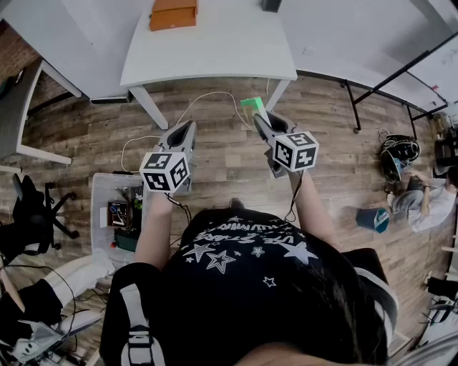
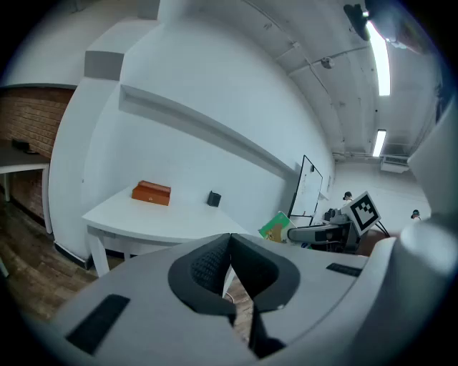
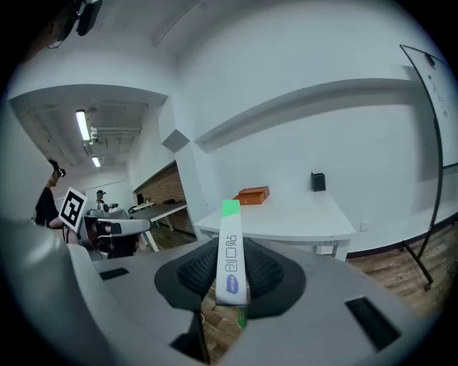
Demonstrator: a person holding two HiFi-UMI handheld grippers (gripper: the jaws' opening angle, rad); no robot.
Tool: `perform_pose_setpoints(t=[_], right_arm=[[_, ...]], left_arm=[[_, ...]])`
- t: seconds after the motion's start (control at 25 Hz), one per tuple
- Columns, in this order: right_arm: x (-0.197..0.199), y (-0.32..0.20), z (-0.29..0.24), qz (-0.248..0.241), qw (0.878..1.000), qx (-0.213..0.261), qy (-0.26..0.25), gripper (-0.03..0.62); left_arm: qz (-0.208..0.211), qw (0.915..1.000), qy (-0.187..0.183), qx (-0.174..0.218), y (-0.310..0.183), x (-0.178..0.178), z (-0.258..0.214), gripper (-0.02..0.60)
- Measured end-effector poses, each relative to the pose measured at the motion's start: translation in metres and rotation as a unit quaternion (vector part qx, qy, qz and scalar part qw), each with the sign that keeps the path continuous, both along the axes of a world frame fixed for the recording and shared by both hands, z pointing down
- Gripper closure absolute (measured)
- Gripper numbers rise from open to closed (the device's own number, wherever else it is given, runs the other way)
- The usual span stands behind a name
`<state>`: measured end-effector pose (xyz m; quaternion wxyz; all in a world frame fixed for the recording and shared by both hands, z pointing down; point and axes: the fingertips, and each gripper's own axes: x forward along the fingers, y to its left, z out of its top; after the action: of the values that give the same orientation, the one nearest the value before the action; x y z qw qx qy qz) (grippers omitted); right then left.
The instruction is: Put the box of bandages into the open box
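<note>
The box of bandages (image 3: 230, 251), white with a green end, stands upright between the pads of my right gripper (image 3: 230, 275), which is shut on it. In the head view it shows as a green tip (image 1: 252, 103) ahead of that gripper (image 1: 260, 119). An orange box (image 1: 172, 13) lies at the far side of the white table (image 1: 215, 53); it also shows in both gripper views (image 2: 151, 193) (image 3: 251, 194). Whether its lid is open I cannot tell. My left gripper (image 2: 230, 239) is shut with nothing in it, level with the right one (image 1: 187, 129), short of the table.
A small black object (image 3: 318, 181) stands on the table by the wall. On the wooden floor are a clear bin of tools (image 1: 114, 214), an office chair (image 1: 36, 214), cables, a blue bucket (image 1: 373, 219), and a seated person (image 1: 426, 204). A whiteboard stand (image 1: 386, 78) is at right.
</note>
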<state>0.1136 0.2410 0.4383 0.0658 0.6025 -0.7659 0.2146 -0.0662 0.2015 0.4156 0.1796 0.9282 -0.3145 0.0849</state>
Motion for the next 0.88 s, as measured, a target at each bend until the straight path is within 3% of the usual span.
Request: perform_pose_setpoints(t=[0.48, 0.88], right_arm=[[-0.007, -0.004, -0.001, 0.007, 1.000, -0.006, 0.007, 0.480], [-0.052, 0.000, 0.009, 0.003, 1.000, 0.001, -0.011, 0.480]], left_arm=[[0.006, 0.9999, -0.004, -0.009, -0.004, -0.011, 0.005, 0.561], [0.016, 0.9993, -0.010, -0.031, 0.001, -0.058, 0.029, 0.561]])
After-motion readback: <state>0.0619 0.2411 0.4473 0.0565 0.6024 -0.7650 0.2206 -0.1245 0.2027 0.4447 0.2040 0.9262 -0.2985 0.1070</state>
